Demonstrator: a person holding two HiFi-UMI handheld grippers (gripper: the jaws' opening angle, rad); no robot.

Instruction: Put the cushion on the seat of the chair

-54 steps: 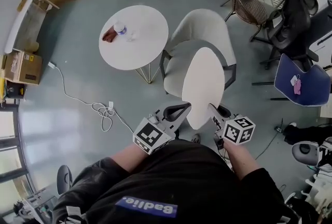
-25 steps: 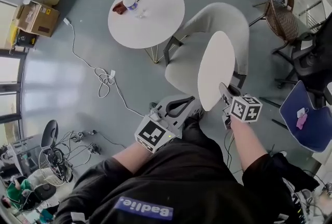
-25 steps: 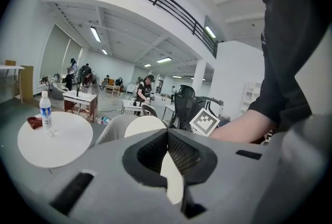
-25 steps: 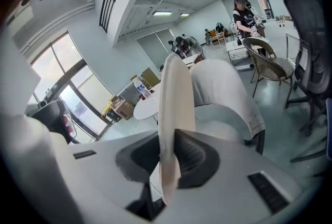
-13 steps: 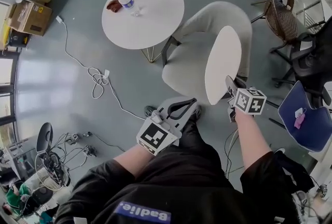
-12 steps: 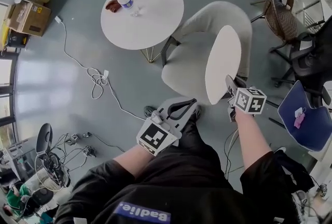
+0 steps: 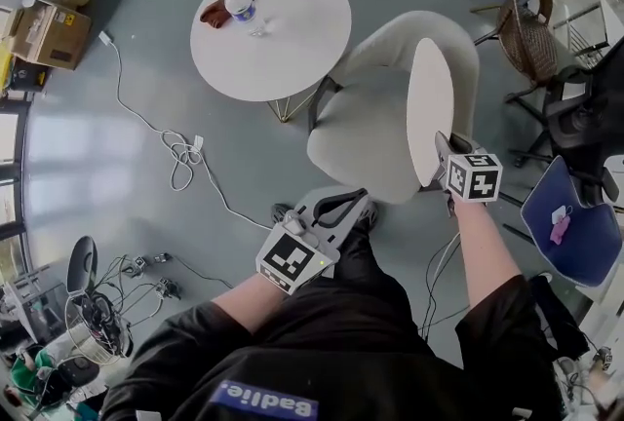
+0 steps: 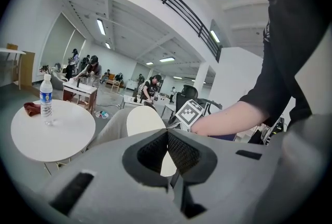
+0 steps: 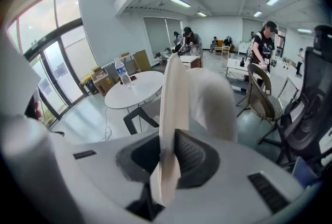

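Head view: over the last second your right gripper [image 7: 444, 154] has swung the cushion [image 7: 429, 107] edge-on above the chair [image 7: 366, 141] seat; laying it flat looks like all that's left | Left gripper view: your left gripper [image 8: 167, 137] has its jaws together and empty, with the cushion well ahead | Right gripper view: your jaws are nearly closed, pinching the upright cushion's lower edge.

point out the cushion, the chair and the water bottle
cushion [image 7: 430, 112], head view, middle of its flat white face
chair [image 7: 359, 141], head view, bare part of the seat
water bottle [image 7: 242, 7], head view, its labelled body
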